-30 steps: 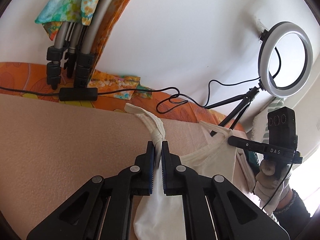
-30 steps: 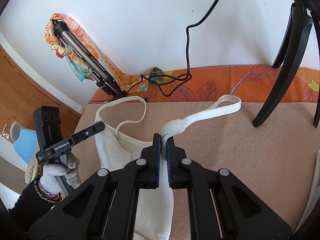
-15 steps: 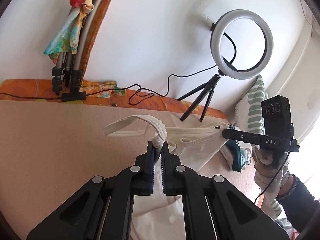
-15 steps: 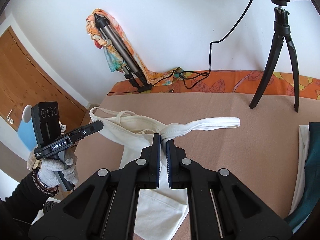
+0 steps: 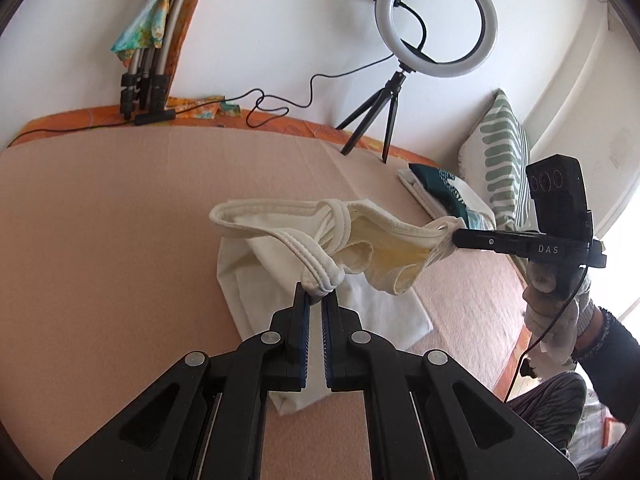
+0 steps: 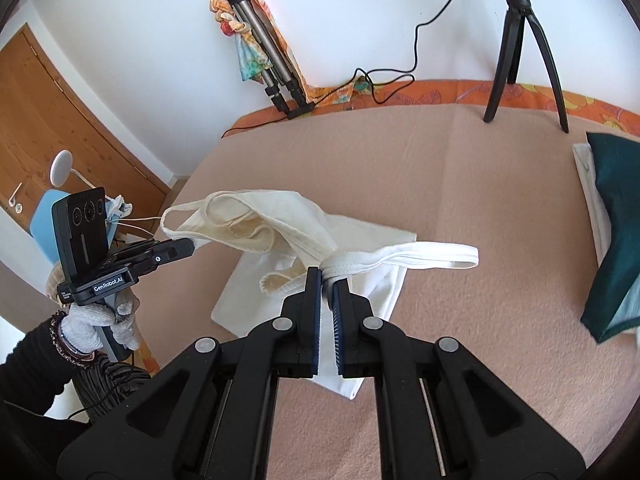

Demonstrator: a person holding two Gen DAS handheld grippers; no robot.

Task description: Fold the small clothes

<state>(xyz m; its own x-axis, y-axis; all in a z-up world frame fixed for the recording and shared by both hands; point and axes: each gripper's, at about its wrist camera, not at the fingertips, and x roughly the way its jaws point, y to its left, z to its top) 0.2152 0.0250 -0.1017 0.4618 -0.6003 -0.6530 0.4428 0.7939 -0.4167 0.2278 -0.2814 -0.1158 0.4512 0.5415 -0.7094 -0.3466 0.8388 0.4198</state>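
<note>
- A cream sleeveless top (image 5: 360, 248) hangs in mid-frame of the left wrist view, its upper part lifted off the bed and its lower part lying flat on the pinkish-beige blanket (image 5: 100, 260) below.
- The left gripper (image 5: 316, 294) is clenched on one bunched shoulder strap (image 5: 320, 276) at the centre of that view; the strap's loop trails off toward the left.
- The right gripper (image 6: 327, 280) is clenched on the other strap (image 6: 420, 256), whose loop stretches to the right of centre in the right wrist view.
- Each gripper shows in the other's view, held by a gloved hand (image 6: 100, 320) at the frame's edge.
- To the right of the top lies a teal garment (image 6: 616, 232) on a white folded one.
- A striped pillow (image 5: 500, 152) leans at right.
- At the top of the left wrist view, a ring light (image 5: 436, 20) stands on a small black tripod (image 5: 376, 124).
- At upper left, a folded grey tripod (image 5: 148, 60) leans on the wall, draped with a patterned cloth (image 5: 140, 28).
</note>
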